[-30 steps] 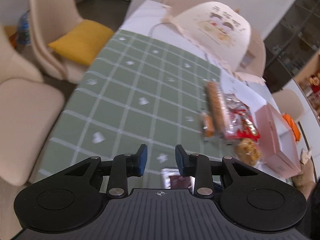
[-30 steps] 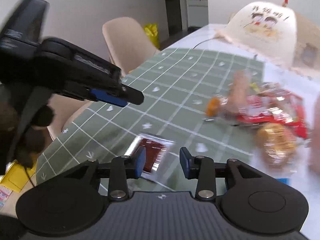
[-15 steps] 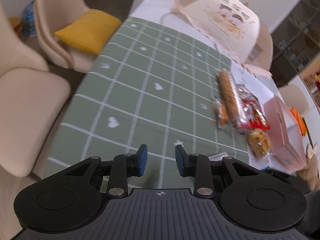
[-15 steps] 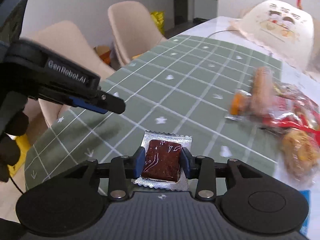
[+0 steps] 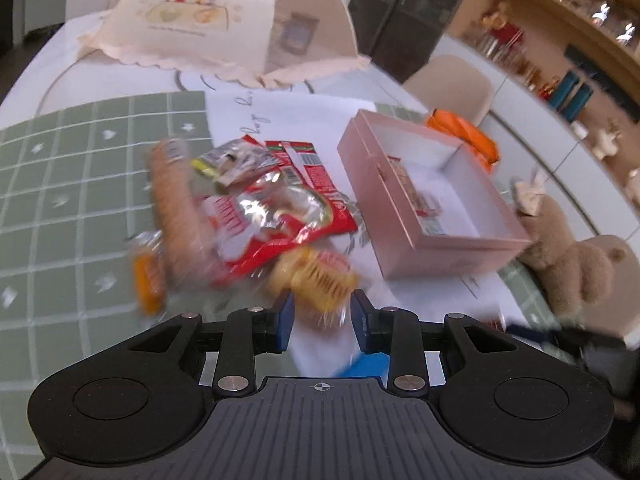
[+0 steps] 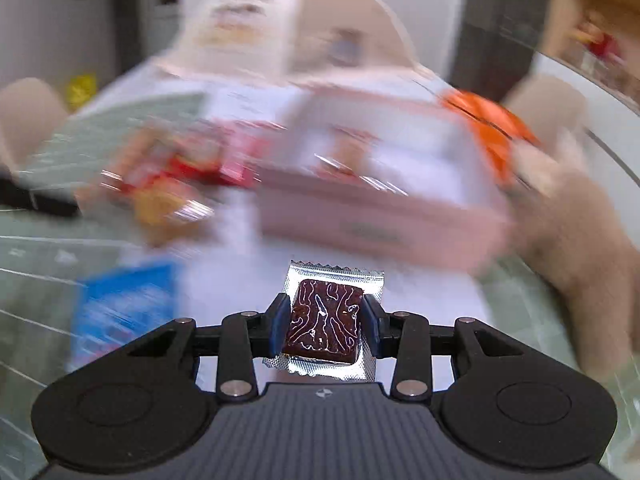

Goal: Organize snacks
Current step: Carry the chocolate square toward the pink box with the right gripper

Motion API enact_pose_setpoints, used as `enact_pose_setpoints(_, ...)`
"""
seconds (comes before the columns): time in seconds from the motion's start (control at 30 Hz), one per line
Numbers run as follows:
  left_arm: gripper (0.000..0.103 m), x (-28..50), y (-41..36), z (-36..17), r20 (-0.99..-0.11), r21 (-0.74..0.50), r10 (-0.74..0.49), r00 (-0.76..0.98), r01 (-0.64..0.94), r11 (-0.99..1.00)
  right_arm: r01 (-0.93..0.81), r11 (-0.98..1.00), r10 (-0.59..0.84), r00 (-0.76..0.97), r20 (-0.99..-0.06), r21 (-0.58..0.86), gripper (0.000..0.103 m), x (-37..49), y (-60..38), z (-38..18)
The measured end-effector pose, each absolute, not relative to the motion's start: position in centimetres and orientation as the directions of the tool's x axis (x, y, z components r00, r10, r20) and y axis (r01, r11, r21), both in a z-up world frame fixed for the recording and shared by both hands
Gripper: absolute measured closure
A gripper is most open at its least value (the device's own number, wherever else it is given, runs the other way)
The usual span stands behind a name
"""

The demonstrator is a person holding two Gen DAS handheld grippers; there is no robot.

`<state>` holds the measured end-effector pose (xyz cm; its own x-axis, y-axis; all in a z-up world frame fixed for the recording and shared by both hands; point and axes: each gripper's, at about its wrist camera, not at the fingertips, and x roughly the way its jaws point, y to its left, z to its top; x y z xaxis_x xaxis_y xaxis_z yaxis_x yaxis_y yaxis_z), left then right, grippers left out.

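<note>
my right gripper (image 6: 323, 330) pinches a dark brown square snack in clear, silver-edged foil wrap (image 6: 325, 326) | open pink cardboard box (image 6: 380, 204) lies straight ahead – long side across my path, near | left gripper (image 5: 322, 318) part-spread, empty – hangs over the snack pile, beside the box

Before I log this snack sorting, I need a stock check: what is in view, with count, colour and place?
box: one, pink, open, right of the pile, some packets inside
snack pile: several packets, red, silver, orange, yellow, on the table
biscuit roll: one, tan, left side of the pile
blue packet: one, near the table edge
food cover: one, cream, far end
plush toy: one, brown, right of the box
left hand-held gripper: black, empty
right hand-held gripper: black, holding a brown snack in a silver wrapper
</note>
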<state>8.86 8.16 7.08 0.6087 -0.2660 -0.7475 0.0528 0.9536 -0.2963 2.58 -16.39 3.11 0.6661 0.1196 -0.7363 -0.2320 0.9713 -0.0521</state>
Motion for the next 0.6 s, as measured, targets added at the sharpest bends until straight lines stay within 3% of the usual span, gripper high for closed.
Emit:
enact_pose_setpoints(0.13, 0.068, 11.8, 7.9, 5.7, -0.800, -0.347, -0.226, 0.556, -0.122, 0.930, -0.171, 0.984, 0.147, 0.640, -0.754, 0.048, 0.053, 2.5, -18.7, 1.6)
enact_pose_setpoints(0.2, 0.067, 12.5, 7.6, 5.3, -0.813, -0.352, -0.207, 0.544, -0.175, 0.920, -0.158, 0.987, 0.126, 0.670, -0.731, 0.025, 0.037, 2.0, -18.8, 1.2)
enact_pose_setpoints(0.27, 0.067, 13.4, 7.3, 5.0, -0.817, -0.353, -0.205, 0.538, -0.187, 0.917, -0.149, 0.989, 0.112, 0.704, -0.702, 0.008, 0.030, 1.7, -18.6, 0.7)
enact_pose_setpoints(0.33, 0.066, 14.6, 6.3, 4.9, -0.826, -0.305, -0.183, 0.533, -0.150, 0.940, -0.134, 0.991, 0.102, 0.734, -0.672, 0.003, 0.023, 1.4, -18.2, 0.1)
enact_pose_setpoints(0.4, 0.060, 15.2, 4.6, 4.8, -0.832, -0.219, -0.155, 0.532, -0.059, 0.974, -0.126, 0.992, 0.096, 0.752, -0.652, 0.001, 0.015, 1.4, -17.8, -0.3)
enact_pose_setpoints(0.5, 0.055, 14.4, 2.7, 4.7, -0.821, -0.102, -0.148, 0.552, 0.114, 0.988, -0.128, 0.992, 0.105, 0.749, -0.654, 0.012, 0.012, 1.5, -18.4, 0.0)
enact_pose_setpoints(0.6, 0.051, 13.1, 2.8, 4.1, -0.843, -0.074, -0.173, 0.510, 0.207, 0.975, -0.126, 0.992, 0.101, 0.750, -0.654, 0.009, 0.012, 1.6, -18.4, -0.2)
